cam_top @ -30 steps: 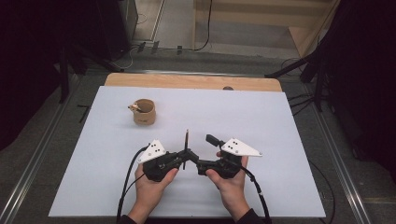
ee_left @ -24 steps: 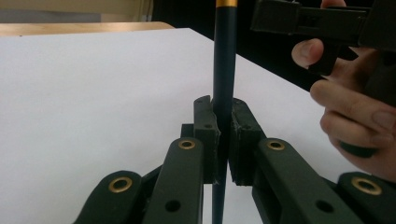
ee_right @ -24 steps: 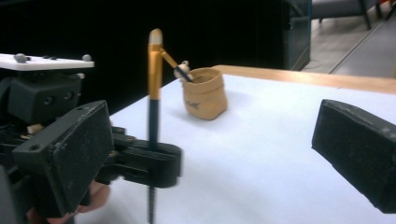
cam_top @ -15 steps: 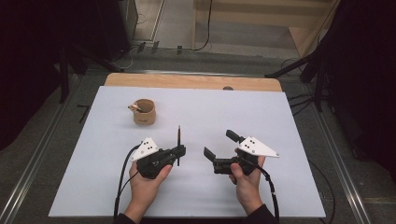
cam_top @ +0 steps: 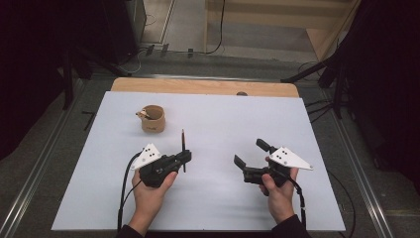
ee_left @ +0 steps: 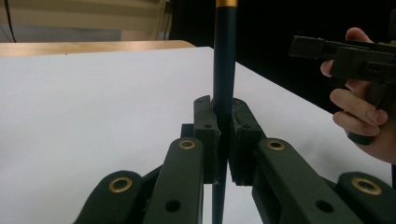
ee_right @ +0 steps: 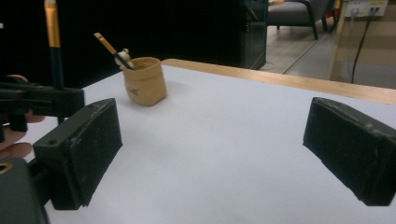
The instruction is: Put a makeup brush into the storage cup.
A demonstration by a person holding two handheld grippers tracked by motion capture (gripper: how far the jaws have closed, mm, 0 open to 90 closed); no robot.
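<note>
At about 7 o'clock on the white table [cam_top: 218, 203], nearest the person, the left gripper [cam_top: 184, 157] sits in the left hand [cam_top: 148, 191] with its jaws clamped on a dark pen [cam_top: 183, 148]. The left gripper view shows both pads pressed flat against the pen's shaft, which stands upright between them, a gold band high on it and its lower end running on below the pads. In the high view the pen rises from the jaw tips toward 12 o'clock.

At about 5 o'clock, well apart from the left gripper, the right gripper [cam_top: 251, 152] is held in the right hand [cam_top: 278, 191]. Its jaws stand wide apart with nothing between them; they have just closed a little from their widest. In the right gripper view the two black pads frame bare table, and the left gripper with its pen shows at that view's 9 o'clock edge.

Farther off, toward 11 o'clock of the table, a small tan cup [cam_top: 151, 119] stands upright, apart from both grippers. A gold-handled stick leans out of it at its rim beside a small pale object; the view is too coarse to say what either is, perhaps a brush.

Beyond the white surface, at 12 o'clock, a strip of wooden tabletop [cam_top: 198, 87] runs along the far edge.
</note>
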